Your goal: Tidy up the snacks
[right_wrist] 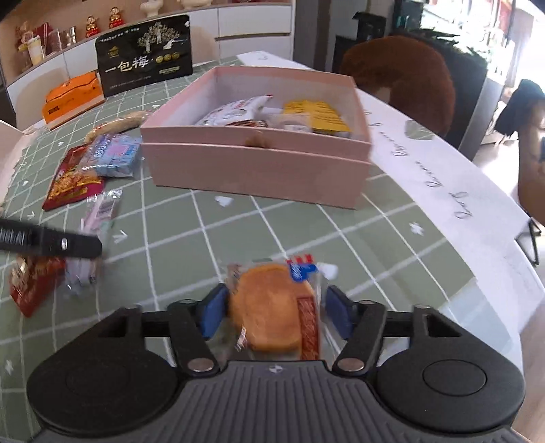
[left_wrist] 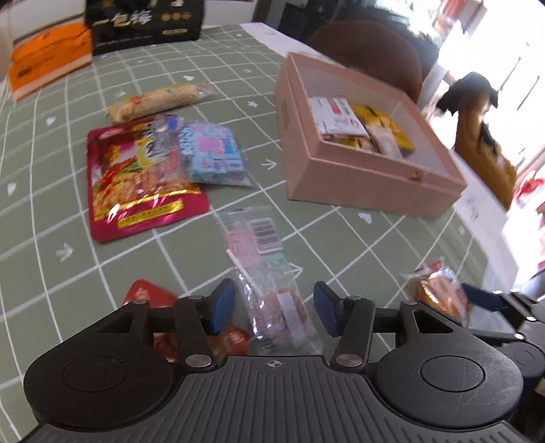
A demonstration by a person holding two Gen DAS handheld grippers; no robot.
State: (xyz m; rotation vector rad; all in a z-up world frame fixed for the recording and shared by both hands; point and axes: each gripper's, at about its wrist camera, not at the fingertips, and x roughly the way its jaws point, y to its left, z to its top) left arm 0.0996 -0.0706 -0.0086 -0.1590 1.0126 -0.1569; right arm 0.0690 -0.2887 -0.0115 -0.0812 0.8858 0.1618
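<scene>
A clear candy pack (left_wrist: 269,289) lies on the green checked tablecloth (left_wrist: 204,85), with my left gripper (left_wrist: 274,308) open over it. Its blue pads stand either side of the pack and do not squeeze it. One of its black fingers (right_wrist: 51,243) shows in the right wrist view. My right gripper (right_wrist: 275,311) is shut on a wrapped bread pack (right_wrist: 272,306), the pads against the wrapper's sides. The bread pack (left_wrist: 439,293) shows at the right edge of the left wrist view. The open pink box (right_wrist: 255,170) beyond holds several snack packs.
A red pouch (left_wrist: 136,191), a blue pack (left_wrist: 214,153) and a long beige pack (left_wrist: 156,102) lie left of the pink box (left_wrist: 340,177). A small red packet (left_wrist: 146,293) lies by my left gripper. An orange box (left_wrist: 47,64) and a black bag (left_wrist: 146,27) stand at the back. A brown chair (right_wrist: 402,78) stands behind the table.
</scene>
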